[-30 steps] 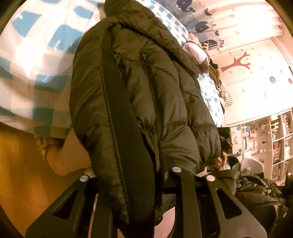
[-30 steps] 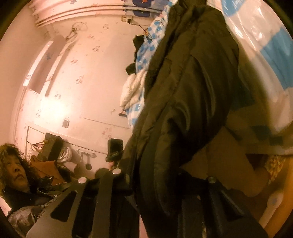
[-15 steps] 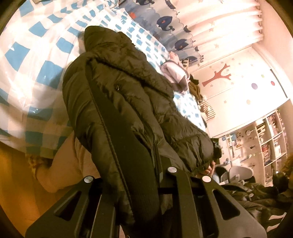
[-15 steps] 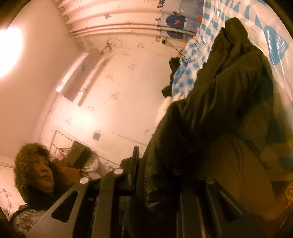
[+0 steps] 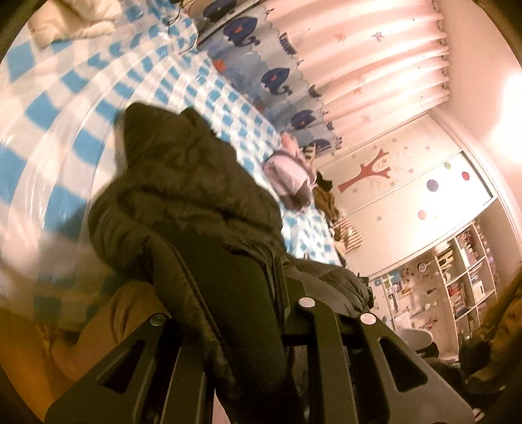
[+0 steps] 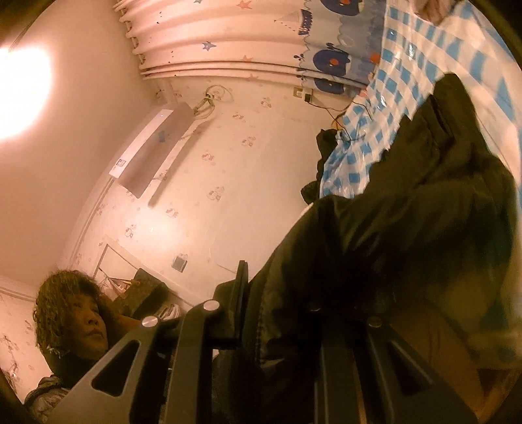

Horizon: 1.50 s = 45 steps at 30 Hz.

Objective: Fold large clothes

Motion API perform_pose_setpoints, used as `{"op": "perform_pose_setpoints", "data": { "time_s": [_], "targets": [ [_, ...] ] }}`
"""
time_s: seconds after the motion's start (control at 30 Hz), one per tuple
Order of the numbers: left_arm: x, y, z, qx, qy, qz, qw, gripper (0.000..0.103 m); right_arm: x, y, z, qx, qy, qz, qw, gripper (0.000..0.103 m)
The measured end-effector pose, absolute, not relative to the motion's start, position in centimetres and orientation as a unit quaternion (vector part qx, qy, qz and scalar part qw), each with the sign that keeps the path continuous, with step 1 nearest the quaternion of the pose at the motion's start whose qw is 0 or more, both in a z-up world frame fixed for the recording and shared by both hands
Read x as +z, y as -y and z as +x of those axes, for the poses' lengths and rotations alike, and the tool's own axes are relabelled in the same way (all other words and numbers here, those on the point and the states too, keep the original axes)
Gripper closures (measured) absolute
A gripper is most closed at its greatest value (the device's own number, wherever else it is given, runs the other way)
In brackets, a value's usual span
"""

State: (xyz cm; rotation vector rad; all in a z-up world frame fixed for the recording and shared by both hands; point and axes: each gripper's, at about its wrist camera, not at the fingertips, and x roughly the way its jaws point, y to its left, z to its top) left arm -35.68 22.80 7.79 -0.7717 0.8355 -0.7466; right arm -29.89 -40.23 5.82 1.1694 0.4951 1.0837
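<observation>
**Dark puffer jacket gripped at both ends above the bed edge**

The left gripper point(image 5: 257, 293) is clamped on a thick fold of the dark puffer jacket point(image 5: 182, 195); the fabric fills the gap between its fingers and bulges straight ahead of it. The right gripper point(image 6: 284, 313) is likewise closed on the jacket point(image 6: 424, 212), whose dark bulk runs forward and to the right of that tool.

Ahead and to the left of the left gripper lies the bed under a blue-and-white checked cover point(image 5: 65, 98), broad and flat, with the jacket's far end resting on it. The bed's near edge passes low on the left of this gripper, where a tan mattress side point(image 5: 107, 323) shows below the cover. A white bundle point(image 5: 71, 22) sits at the far left of the cover.

Forward and to the right of the left gripper, a pale pink garment point(image 5: 290, 169) lies on the bed just beyond the jacket, and more clothes point(image 5: 329, 202) are heaped past it. A whale-print curtain point(image 5: 277, 75) hangs behind the bed. Far right stands a shelf unit point(image 5: 456, 280).

Left of the right gripper there is open air up to a wall with an air conditioner point(image 6: 153, 150). A person point(image 6: 71, 313) is low on that side.
</observation>
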Motion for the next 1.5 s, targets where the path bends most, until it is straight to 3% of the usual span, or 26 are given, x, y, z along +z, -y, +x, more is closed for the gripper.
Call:
{"op": "perform_pose_setpoints", "data": {
  "time_s": [0.83,1.5],
  "targets": [
    [10.9,-23.4,-23.2,-0.326,-0.346,-0.396,0.786,0.093,10.3,40.9,-18.0,0.448,-0.224,0.51,0.7,0.085],
    [10.2,-22.6,-14.3,-0.296,-0.353,-0.417,0.784,0.093,9.2,42.1,-9.8,0.393,-0.264,0.515,0.714,0.084]
  ]
}}
